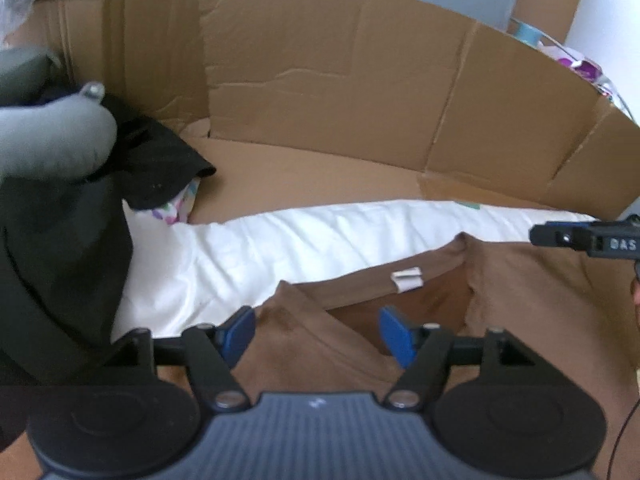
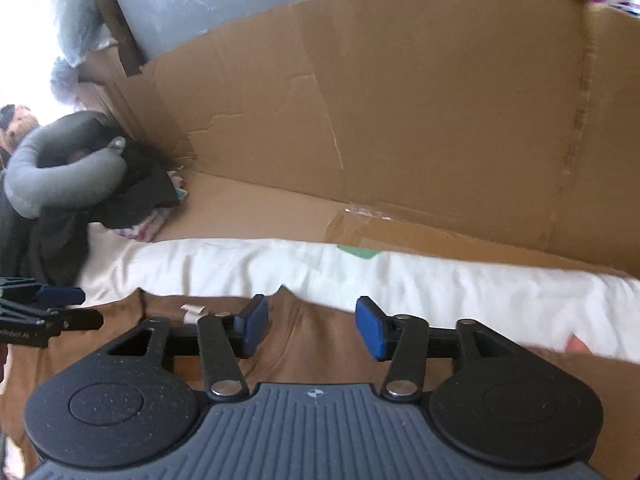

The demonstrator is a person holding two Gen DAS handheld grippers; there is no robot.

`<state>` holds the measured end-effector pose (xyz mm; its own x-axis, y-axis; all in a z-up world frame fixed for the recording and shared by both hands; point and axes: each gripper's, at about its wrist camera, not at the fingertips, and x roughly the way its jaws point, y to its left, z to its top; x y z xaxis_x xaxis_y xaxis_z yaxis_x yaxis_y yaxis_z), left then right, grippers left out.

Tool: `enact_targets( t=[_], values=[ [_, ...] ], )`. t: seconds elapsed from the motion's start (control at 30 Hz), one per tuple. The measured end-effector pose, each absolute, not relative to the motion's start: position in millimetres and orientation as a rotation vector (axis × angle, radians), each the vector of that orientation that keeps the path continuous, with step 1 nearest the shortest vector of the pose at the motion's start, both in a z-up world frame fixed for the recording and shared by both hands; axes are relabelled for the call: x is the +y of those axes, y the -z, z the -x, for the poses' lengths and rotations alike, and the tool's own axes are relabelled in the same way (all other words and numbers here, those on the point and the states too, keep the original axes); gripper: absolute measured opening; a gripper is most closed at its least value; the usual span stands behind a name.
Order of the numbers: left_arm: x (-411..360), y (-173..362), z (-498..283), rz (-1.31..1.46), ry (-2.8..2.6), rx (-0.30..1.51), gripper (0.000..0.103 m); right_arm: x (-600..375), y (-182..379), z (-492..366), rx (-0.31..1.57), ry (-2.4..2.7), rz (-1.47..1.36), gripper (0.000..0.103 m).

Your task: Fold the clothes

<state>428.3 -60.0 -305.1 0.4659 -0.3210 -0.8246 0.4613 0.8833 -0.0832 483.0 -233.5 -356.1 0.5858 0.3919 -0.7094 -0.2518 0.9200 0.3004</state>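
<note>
the brown garment [image 1: 540, 300] lies spread on a white sheet [image 1: 320, 236], near side of the scene, its collar with a small white label [image 1: 406, 278] facing the far cardboard wall [image 1: 328, 80]. the left gripper [image 1: 316, 332] hovers over the collar, its blue pads apart with nothing clamped. the right gripper [image 2: 312, 326] hangs above the same cloth to the right, jaws also apart and empty. at far left, a pile of dark clothes [image 1: 160, 160] sits beside a grey neck pillow [image 2: 48, 168].

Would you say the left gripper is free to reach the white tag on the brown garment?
Probably yes: the left gripper is open above the brown garment, and nothing lies between it and the white tag.
</note>
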Motion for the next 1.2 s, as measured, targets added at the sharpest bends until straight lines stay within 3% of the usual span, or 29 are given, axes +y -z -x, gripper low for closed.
enact_targets(
  t=[0.17,0.27,0.67,0.97,1.2],
  values=[
    [-70.7,273.5,-417.0,-0.173,0.491,0.988,0.088,-253.6,331.9,-457.0,0.87,-0.364,-0.23,0.083],
    [-77.5,254.0,-408.5,-0.185,0.499,0.994,0.092,-262.8,311.5,-440.1,0.863,-0.365,-0.235,0.089],
    [-95.4,158.1,-350.0,-0.21,0.581,0.936,0.092,-294.7,217.7,-368.0,0.826,-0.356,-0.235,0.089],
    [-92.1,109.8,-314.0,-0.089,0.512,1.065,0.093,-318.2,153.2,-317.4,0.862,-0.318,-0.283,0.09],
    [-97.8,100.2,-278.4,-0.168,0.485,1.142,0.093,-339.5,115.8,-269.8,0.821,-0.3,-0.279,0.093]
  ],
)
